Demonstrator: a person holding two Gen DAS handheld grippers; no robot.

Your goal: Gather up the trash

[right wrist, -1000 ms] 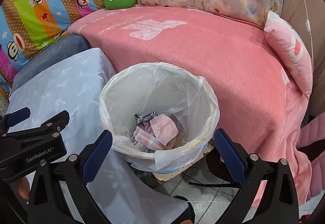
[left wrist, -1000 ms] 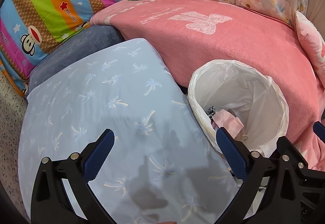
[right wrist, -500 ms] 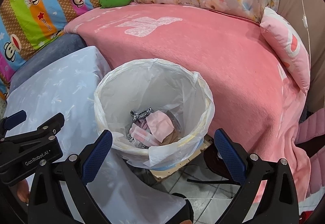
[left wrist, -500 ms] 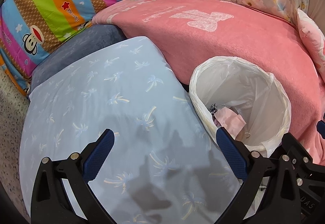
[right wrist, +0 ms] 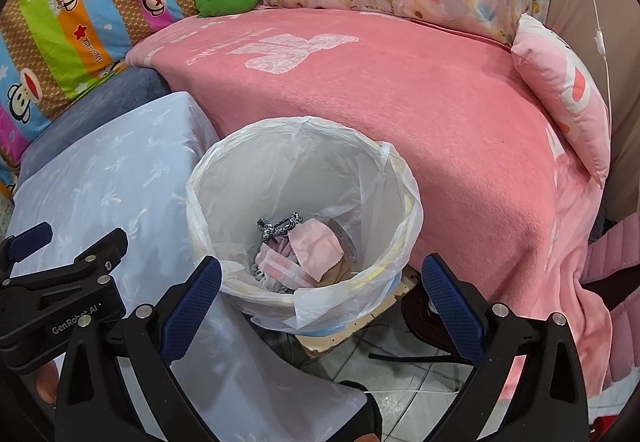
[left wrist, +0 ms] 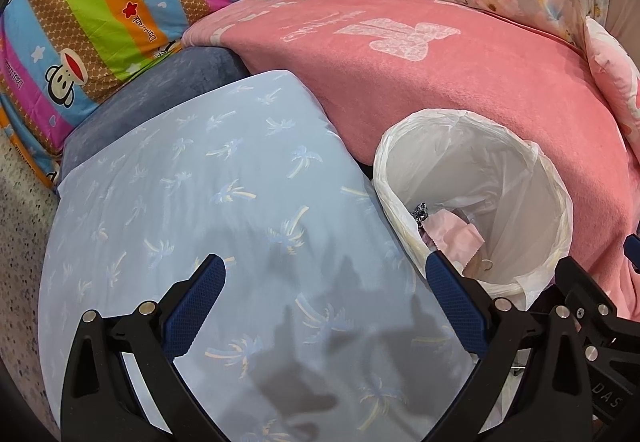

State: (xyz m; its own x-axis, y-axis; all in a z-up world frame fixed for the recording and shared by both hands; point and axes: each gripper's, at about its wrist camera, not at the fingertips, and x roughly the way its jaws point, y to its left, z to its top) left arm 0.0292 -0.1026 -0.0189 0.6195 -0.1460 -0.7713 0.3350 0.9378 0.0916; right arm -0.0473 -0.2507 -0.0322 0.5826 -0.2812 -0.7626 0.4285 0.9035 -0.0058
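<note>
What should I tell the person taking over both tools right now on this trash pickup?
Left tool: open, holding nothing, over the blue palm-print cushion.
Right tool: open, holding nothing, above the near rim of the lined trash bin.
Done: pink cloth, a patterned tie and other scraps lie in the bin.
Left: no loose trash is visible on the cushion or the pink blanket; look around before closing out.

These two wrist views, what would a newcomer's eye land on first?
Probably the white-lined trash bin at the center of the right wrist view, with pink wrappers at its bottom. Behind it spreads the pink blanket, and at far left the striped monkey-print quilt stands out.
</note>
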